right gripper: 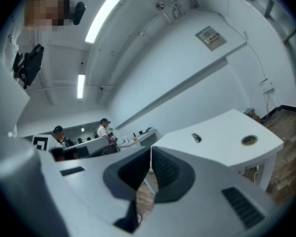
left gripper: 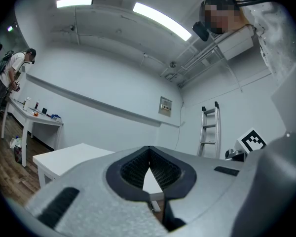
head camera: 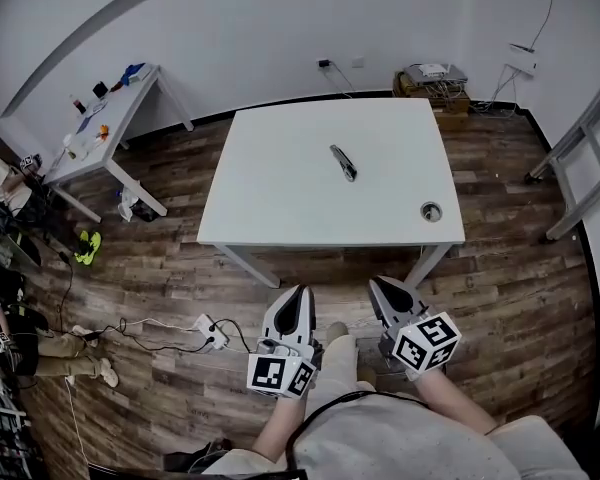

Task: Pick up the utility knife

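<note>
A slim, dark utility knife [head camera: 343, 162] lies slantwise near the middle of a white rectangular table [head camera: 280, 208]. The left gripper [head camera: 294, 303] and right gripper [head camera: 390, 293] hover level before its near edge, jaws closed on nothing.

The left tongs [head camera: 298, 293] and right tongs [head camera: 378, 284] hang over the wood floor [head camera: 500, 288], short of the bench's [head camera: 280, 208] near edge, with open air between them and it. The white top carries a knife [head camera: 343, 162] near the middle and a round hole [head camera: 431, 211] by the right front corner, well apart. Flat surface surrounds the knife on every side. A ladder [head camera: 580, 158] stands well to the right and a second bench [head camera: 115, 123] well to the left. A power strip [head camera: 210, 333] lies on the floor left of the left tongs.
</note>
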